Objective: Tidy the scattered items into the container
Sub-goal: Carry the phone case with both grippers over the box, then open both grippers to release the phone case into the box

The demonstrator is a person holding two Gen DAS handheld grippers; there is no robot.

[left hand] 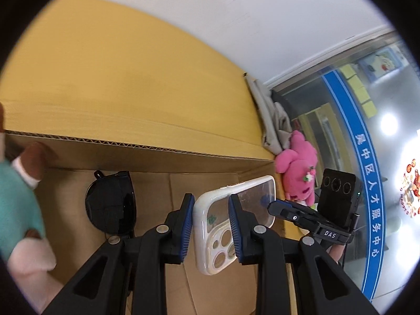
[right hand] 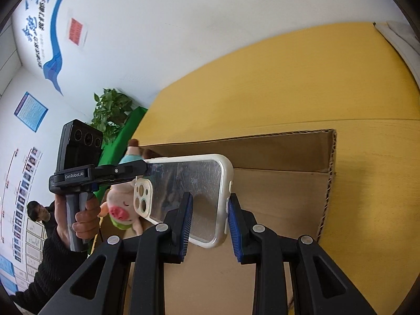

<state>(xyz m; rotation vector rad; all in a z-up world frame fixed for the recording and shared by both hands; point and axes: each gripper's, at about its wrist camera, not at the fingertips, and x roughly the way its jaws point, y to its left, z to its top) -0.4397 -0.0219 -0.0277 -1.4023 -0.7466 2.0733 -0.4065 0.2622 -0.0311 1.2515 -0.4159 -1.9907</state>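
A clear phone case with a white rim (left hand: 231, 223) hangs over the open cardboard box (left hand: 157, 155). My left gripper (left hand: 211, 225) is shut on its camera end. My right gripper (right hand: 210, 221) is shut on its other end (right hand: 199, 197); the right device also shows in the left wrist view (left hand: 315, 218). Black sunglasses (left hand: 113, 204) lie on the box floor at the left. A plush toy in a teal top (left hand: 18, 197) lies at the far left inside the box, and also shows in the right wrist view (right hand: 123, 207). A pink plush (left hand: 299, 173) lies on the table outside the box's right corner.
The box stands on a yellow table (left hand: 118, 78) against a white wall. A grey cloth (left hand: 270, 115) lies at the table's far edge by a glass partition. The right wrist view shows a potted plant (right hand: 110, 110) and a person (right hand: 39, 212) at the left.
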